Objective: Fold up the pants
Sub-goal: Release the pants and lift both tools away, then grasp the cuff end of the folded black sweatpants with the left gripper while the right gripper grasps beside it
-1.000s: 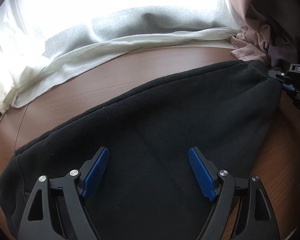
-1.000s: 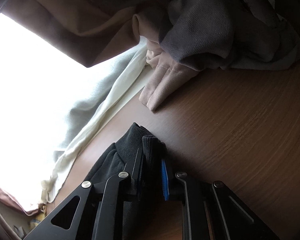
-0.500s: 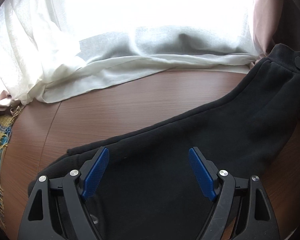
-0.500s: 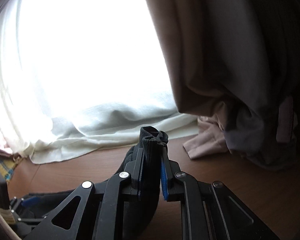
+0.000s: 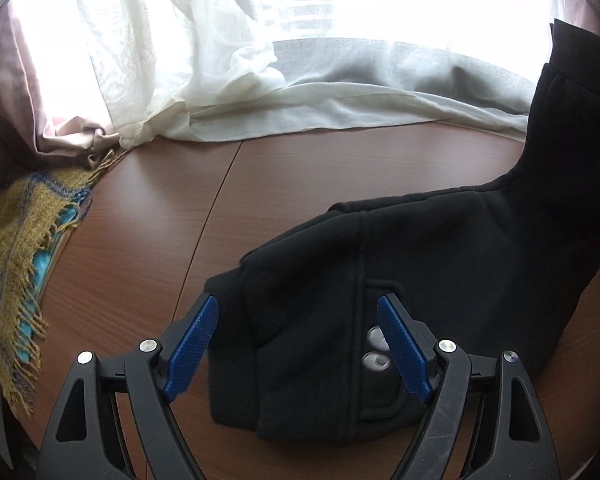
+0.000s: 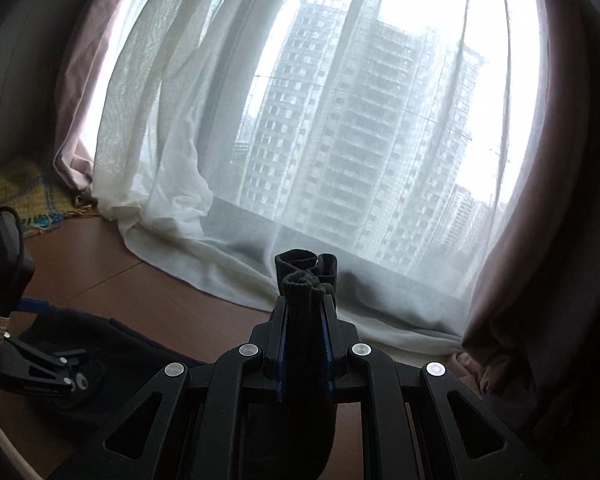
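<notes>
Black fleece pants (image 5: pixel 440 264) lie on the brown wooden table (image 5: pixel 148 248), their waistband end with two metal eyelets nearest the left wrist camera. My left gripper (image 5: pixel 296 348) is open and empty, its blue pads hovering over the waistband end. The far leg end rises off the table at the right of the left wrist view. My right gripper (image 6: pixel 305 344) is shut on the ribbed cuffs of the pants (image 6: pixel 306 276) and holds them up in front of the window. The left gripper (image 6: pixel 44 368) also shows at the left of the right wrist view, over the pants.
A white sheer curtain (image 5: pixel 300 104) pools along the table's far edge. A yellow fringed blanket (image 5: pixel 20 248) lies at the table's left edge. A pinkish drape (image 6: pixel 512 280) hangs at the right, with bunched cloth below it.
My right gripper has lifted the cuffs well off the table and turned toward the window. The pants have been drawn away from the left; the left gripper now views the waistband end.
</notes>
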Tool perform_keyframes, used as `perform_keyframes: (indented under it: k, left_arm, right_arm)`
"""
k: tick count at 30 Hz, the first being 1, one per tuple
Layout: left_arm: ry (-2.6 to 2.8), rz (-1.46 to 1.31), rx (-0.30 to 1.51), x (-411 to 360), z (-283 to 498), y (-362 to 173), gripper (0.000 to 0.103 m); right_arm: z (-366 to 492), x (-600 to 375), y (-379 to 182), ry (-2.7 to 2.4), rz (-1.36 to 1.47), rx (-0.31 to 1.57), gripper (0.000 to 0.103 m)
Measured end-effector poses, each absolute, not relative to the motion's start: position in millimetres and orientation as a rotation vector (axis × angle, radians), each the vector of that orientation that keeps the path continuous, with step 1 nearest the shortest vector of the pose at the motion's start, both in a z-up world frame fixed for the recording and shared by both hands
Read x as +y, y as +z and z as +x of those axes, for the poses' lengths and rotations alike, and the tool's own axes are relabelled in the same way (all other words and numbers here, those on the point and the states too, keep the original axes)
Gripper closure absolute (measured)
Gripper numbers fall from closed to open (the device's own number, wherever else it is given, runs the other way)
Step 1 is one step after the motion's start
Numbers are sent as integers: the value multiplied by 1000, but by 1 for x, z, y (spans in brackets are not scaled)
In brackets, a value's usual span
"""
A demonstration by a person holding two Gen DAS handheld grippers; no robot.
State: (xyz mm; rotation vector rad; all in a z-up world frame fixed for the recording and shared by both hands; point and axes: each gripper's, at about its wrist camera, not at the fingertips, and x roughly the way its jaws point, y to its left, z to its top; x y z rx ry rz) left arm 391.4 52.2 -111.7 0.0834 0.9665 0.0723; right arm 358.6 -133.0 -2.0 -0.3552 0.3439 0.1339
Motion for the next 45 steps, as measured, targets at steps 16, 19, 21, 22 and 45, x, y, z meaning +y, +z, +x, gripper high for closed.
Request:
perform_keyframes:
  k: [16, 19, 21, 22, 45]
  left_arm:
    - [67, -54, 1031, 132, 359, -137, 20]
    - [73, -44, 1004, 136, 353, -128, 21]
    - [69, -39, 984, 143, 350, -123, 21]
    - [59, -44, 974, 148, 349, -119, 22]
    - [-576, -347, 1267, 119, 455, -97, 67]
  right_arm:
    - [318, -4, -38, 426, -518, 358, 88]
    - [313, 13, -51, 481, -537, 391, 88]
    - [308, 22, -60, 518, -546, 412, 88]
    - [306, 25, -64, 531, -554, 419, 88]
    - [307, 33, -91, 532, -508, 523, 88]
